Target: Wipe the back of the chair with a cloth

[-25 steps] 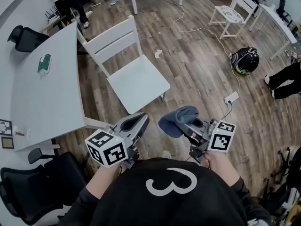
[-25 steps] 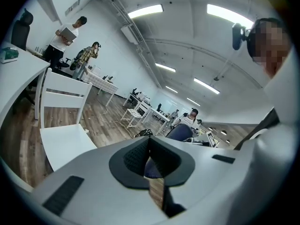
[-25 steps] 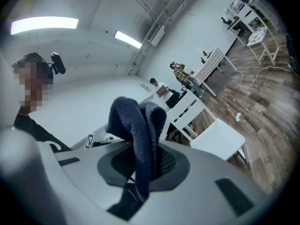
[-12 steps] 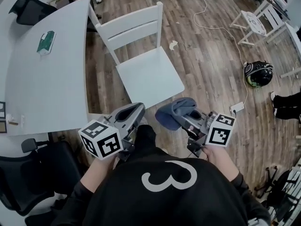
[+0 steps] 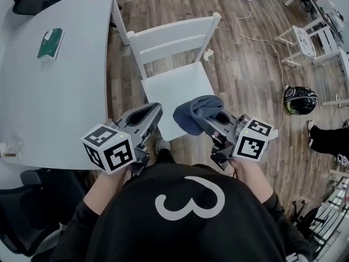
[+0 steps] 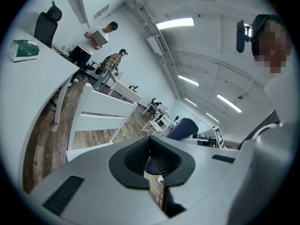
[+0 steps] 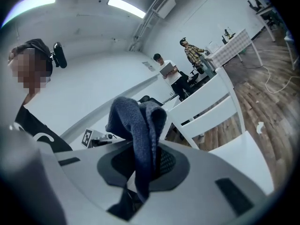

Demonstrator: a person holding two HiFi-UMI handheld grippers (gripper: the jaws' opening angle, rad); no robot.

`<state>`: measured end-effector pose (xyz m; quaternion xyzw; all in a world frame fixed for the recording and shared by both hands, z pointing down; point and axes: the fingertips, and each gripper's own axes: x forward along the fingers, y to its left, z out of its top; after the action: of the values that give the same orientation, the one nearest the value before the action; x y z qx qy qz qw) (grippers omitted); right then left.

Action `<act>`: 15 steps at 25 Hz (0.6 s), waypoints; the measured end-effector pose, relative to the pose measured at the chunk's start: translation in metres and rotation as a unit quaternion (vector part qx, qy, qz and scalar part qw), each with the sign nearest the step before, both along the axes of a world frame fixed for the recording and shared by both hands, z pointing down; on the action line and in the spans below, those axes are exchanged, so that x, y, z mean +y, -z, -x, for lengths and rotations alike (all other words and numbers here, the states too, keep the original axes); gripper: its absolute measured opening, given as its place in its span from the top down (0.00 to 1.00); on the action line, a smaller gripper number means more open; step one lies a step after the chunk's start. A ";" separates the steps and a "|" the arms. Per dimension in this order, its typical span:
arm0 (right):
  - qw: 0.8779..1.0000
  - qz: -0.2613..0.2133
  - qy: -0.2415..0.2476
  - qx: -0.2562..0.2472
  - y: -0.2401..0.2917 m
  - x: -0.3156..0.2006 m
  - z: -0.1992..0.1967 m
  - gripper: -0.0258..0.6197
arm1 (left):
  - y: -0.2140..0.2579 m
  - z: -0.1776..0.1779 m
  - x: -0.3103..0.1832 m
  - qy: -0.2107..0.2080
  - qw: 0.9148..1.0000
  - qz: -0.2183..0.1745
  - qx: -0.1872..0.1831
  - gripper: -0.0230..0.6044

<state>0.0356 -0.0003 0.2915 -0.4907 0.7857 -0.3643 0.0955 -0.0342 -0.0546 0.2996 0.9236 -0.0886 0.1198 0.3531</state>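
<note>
The white wooden chair [image 5: 175,89] stands just ahead of me, its slatted back [image 5: 173,35] on the far side of the seat. My right gripper [image 5: 214,118] is shut on a dark blue cloth [image 5: 195,113], which bunches over the seat's front right corner. In the right gripper view the cloth [image 7: 139,125] hangs from between the jaws of the gripper [image 7: 143,168], and the chair back [image 7: 211,104] rises to the right. My left gripper [image 5: 148,113] hovers at the seat's front left corner; in its own view the gripper [image 6: 150,161] is shut on nothing.
A grey table [image 5: 54,97] with a green packet [image 5: 47,42] runs along the chair's left side. A crumpled paper [image 5: 209,54], a white cable [image 5: 256,21], a helmet [image 5: 299,100] and another white chair [image 5: 308,37] are on the wooden floor at right. Two people [image 6: 101,41] stand far off.
The chair has come closer and more squarely in front of me. Both grippers are now at the seat's front edge. The cloth stays clamped in the right gripper.
</note>
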 end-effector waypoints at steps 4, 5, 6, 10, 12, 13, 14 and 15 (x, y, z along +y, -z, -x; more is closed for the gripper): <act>1.000 -0.012 0.012 0.011 0.004 -0.047 0.002 0.88 | -0.001 0.004 -0.034 0.011 1.000 -0.006 -0.004 0.94; 1.000 -0.012 0.016 0.008 0.004 -0.055 0.003 0.88 | -0.003 0.005 -0.039 0.020 1.000 -0.005 -0.005 0.94; 1.000 -0.012 0.020 0.004 0.004 -0.063 0.003 0.88 | -0.004 0.007 -0.044 0.029 1.000 -0.003 -0.005 0.94; 0.999 -0.011 0.039 0.004 -0.001 -0.095 0.000 0.88 | -0.009 0.010 -0.065 0.067 0.998 -0.003 -0.014 0.94; 0.999 -0.008 0.049 0.008 -0.007 -0.111 -0.002 0.88 | -0.013 0.013 -0.072 0.086 0.996 0.000 -0.020 0.94; 0.999 -0.006 0.053 0.010 -0.010 -0.118 -0.004 0.88 | -0.014 0.014 -0.075 0.095 0.995 0.003 -0.023 0.94; 0.998 -0.003 0.056 0.010 -0.014 -0.126 -0.006 0.88 | -0.016 0.014 -0.077 0.102 0.994 0.006 -0.026 0.94; 0.998 0.000 0.057 0.011 -0.018 -0.134 -0.008 0.88 | -0.017 0.014 -0.080 0.109 0.994 0.009 -0.027 0.94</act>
<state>0.0434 -0.1346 0.3093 -0.4489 0.8133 -0.3642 0.0660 -0.0484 -0.1346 0.3168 0.9015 -0.1975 0.1065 0.3700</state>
